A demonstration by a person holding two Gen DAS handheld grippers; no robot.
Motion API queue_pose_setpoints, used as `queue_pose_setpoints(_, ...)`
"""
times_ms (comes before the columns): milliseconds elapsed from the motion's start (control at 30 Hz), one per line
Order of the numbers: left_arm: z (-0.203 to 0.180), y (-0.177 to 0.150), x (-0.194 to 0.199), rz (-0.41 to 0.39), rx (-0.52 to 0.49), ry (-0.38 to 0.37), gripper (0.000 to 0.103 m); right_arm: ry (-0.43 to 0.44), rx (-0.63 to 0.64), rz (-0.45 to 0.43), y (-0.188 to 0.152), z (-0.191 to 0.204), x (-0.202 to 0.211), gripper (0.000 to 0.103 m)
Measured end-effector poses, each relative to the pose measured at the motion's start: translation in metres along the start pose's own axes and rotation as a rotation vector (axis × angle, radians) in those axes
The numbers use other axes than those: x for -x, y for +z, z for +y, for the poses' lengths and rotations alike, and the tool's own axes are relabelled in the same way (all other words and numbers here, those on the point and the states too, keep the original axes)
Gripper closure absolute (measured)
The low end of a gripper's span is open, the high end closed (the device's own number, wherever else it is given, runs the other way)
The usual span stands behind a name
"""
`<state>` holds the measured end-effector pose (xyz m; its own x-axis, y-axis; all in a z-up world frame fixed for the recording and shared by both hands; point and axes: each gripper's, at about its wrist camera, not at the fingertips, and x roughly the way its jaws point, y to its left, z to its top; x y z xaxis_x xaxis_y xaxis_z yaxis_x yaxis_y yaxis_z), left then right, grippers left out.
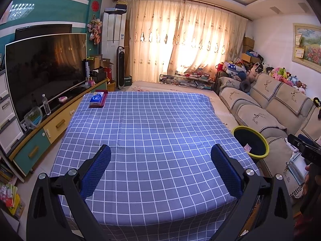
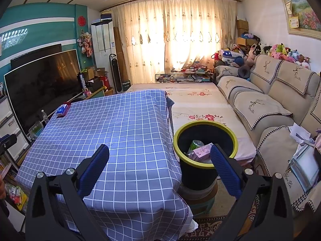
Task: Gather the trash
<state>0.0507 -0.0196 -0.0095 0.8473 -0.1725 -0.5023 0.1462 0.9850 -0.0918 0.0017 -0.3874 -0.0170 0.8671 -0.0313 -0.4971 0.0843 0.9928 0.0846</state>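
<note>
A black trash bin with a yellow-green rim [image 2: 204, 158] stands on a stool right of the table; it also shows in the left wrist view [image 1: 250, 143]. Inside lie a green can [image 2: 195, 145] and a pink carton [image 2: 201, 151]. My left gripper [image 1: 160, 156] is open and empty above the near part of the blue checked tablecloth [image 1: 152, 124]. My right gripper [image 2: 160, 156] is open and empty over the table's right edge, its right finger [image 2: 222, 164] in front of the bin. A blue tissue pack [image 1: 97, 98] on a red tray sits at the table's far left corner.
A TV [image 1: 44, 68] and cabinet with a water bottle [image 1: 46, 104] line the left. A beige sofa [image 2: 270, 104] with plush toys runs along the right. A floral mattress [image 2: 200, 104] lies behind the bin. Papers and a clear box [image 2: 305, 166] lie on the sofa.
</note>
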Motion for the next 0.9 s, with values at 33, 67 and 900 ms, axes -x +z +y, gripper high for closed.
queue_pose_setpoints(33, 0.0, -0.0005, -0.001, 0.002, 0.0, -0.001, 0.005, 0.0, 0.0, 0.0, 0.0, 0.0001, 0.0, 0.007)
queue_pose_setpoints(67, 0.0, -0.0005, -0.0016, 0.003, 0.0, -0.001, 0.005, 0.001, 0.001, 0.001, -0.0001, 0.0003, -0.0002, 0.007)
queue_pose_setpoints(900, -0.0028, -0.0063, -0.0073, 0.014, -0.008, -0.009, 0.005, 0.008, 0.002, 0.012, -0.0019, 0.0033, -0.0055, 0.007)
